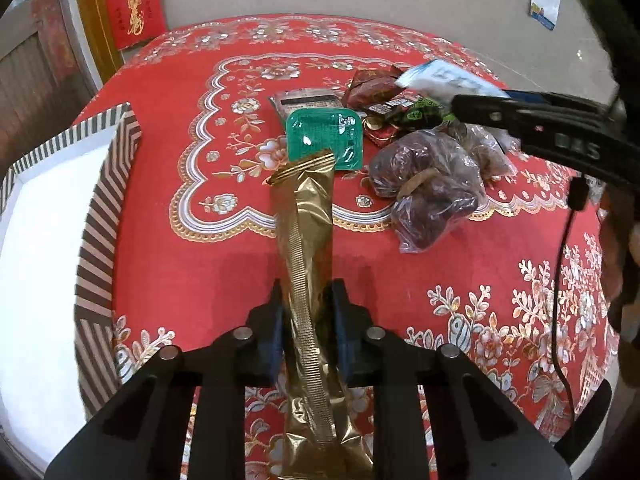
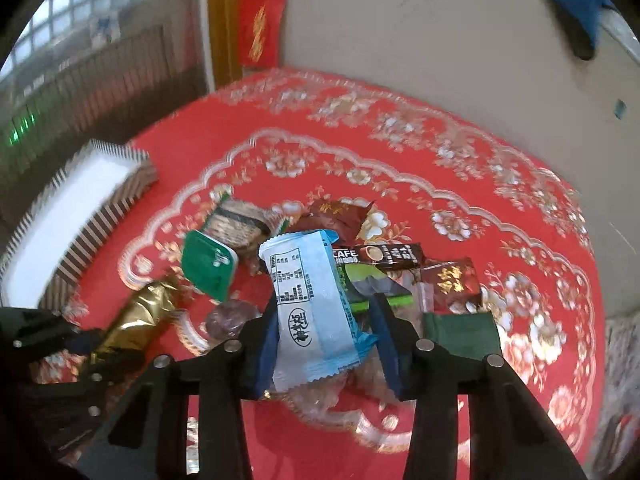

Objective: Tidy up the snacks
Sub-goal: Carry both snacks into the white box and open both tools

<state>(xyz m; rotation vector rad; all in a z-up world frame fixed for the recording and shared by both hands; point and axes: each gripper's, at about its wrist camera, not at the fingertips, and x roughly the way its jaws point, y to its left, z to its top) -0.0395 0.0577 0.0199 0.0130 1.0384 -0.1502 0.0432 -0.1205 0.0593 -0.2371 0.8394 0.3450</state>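
Note:
My left gripper (image 1: 307, 312) is shut on a long gold foil snack packet (image 1: 306, 240) and holds it above the red tablecloth; the packet also shows in the right wrist view (image 2: 138, 320). My right gripper (image 2: 324, 332) holds a light blue and white snack packet (image 2: 308, 308) between its fingers, above the snack pile; this packet also shows in the left wrist view (image 1: 444, 80). The pile holds a green tub (image 1: 324, 136), a bag of dark red dates (image 1: 428, 184), brown wrappers (image 1: 370, 86) and a coffee stick (image 2: 380, 256).
A striped box with a white inside (image 1: 100, 216) stands at the table's left; it also shows in the right wrist view (image 2: 132, 196). A red patterned cloth (image 1: 180, 240) covers the round table. A wall is behind the table.

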